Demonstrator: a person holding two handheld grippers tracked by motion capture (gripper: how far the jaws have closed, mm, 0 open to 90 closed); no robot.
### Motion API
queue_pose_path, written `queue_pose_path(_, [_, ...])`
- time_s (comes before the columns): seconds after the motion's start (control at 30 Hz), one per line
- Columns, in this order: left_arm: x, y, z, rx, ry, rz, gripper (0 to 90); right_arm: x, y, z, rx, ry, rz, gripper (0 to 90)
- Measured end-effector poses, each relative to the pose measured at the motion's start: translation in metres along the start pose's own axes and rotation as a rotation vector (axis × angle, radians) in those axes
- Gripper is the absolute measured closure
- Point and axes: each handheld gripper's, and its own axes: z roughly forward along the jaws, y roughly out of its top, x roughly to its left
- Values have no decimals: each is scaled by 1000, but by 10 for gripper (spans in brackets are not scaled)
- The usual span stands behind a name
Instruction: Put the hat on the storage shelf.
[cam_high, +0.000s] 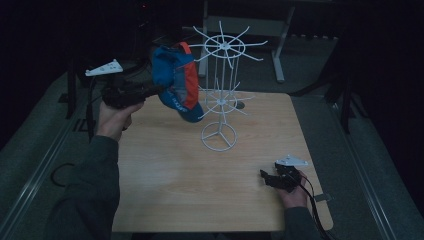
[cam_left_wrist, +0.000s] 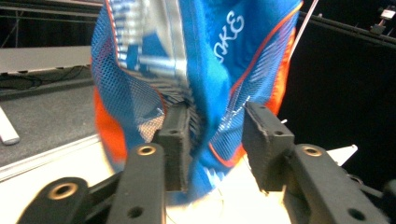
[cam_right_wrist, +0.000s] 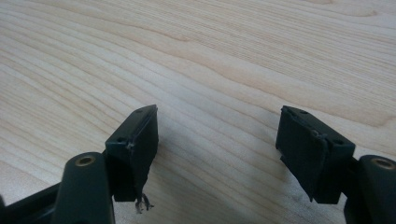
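The cap, blue with orange panels and white lettering, hangs in the air at the left side of the white wire rack, its top near the rack's upper ring of prongs and its bill pointing down toward the lower ring, so its long axis runs roughly up and down. It sits directly in front of the left tongs, which reach toward it from the left, level with its middle. In the left gripper view the tongs stand partly apart with the cap's mesh fabric between them; one pad lies against the cloth while the other stands off it, so the grip looks let go rather than pressing. Whether a prong already carries the cap I cannot tell for sure, though it looks to be hanging on the rack. The coming move probably turns on that: the left tongs would draw back leftward, away from the rack, without dragging the fabric. The right tongs rest low over the table near its right front corner, well apart from the cap, wide open and holding nothing.
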Motion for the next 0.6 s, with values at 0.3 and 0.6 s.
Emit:
queue_pose_path(0.3, [-1,0,-2,0,13,0,552,0,0,0,-1,0,-4,296])
queue_pose_path(0.6, [-3,0,-1,12,17,15,544,0,0,0,-1,1,-3,296])
